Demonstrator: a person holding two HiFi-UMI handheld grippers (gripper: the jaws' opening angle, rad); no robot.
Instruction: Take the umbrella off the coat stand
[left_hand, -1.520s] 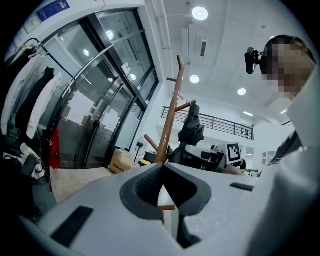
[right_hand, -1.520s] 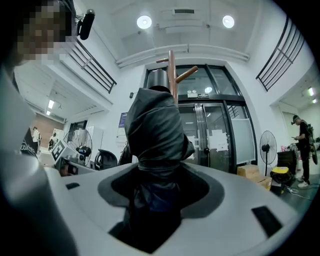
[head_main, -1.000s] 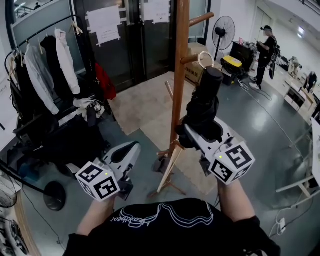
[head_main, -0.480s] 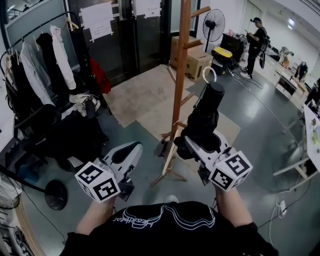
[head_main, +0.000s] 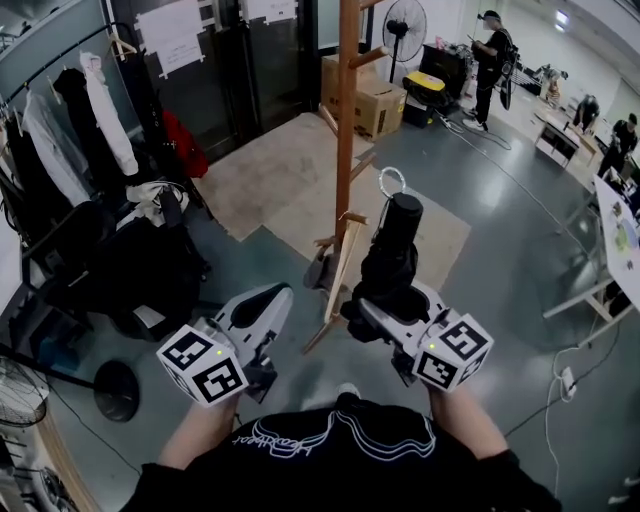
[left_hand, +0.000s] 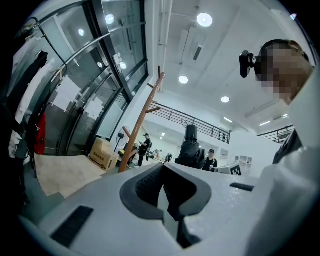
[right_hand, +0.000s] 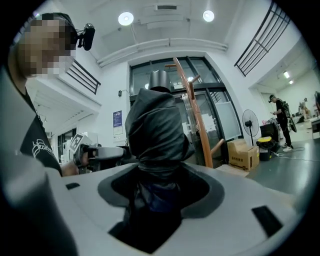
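Umbrella (head_main: 390, 262) now off coat stand (head_main: 346, 120) (between jaws of right gripper (head_main: 388, 300))

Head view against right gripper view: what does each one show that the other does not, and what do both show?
Only the head view: the hanging coats and the strap loop. Only the right gripper view: the ceiling lights and a balcony railing. Both: the black umbrella clamped in the right gripper, apart from the wooden coat stand.
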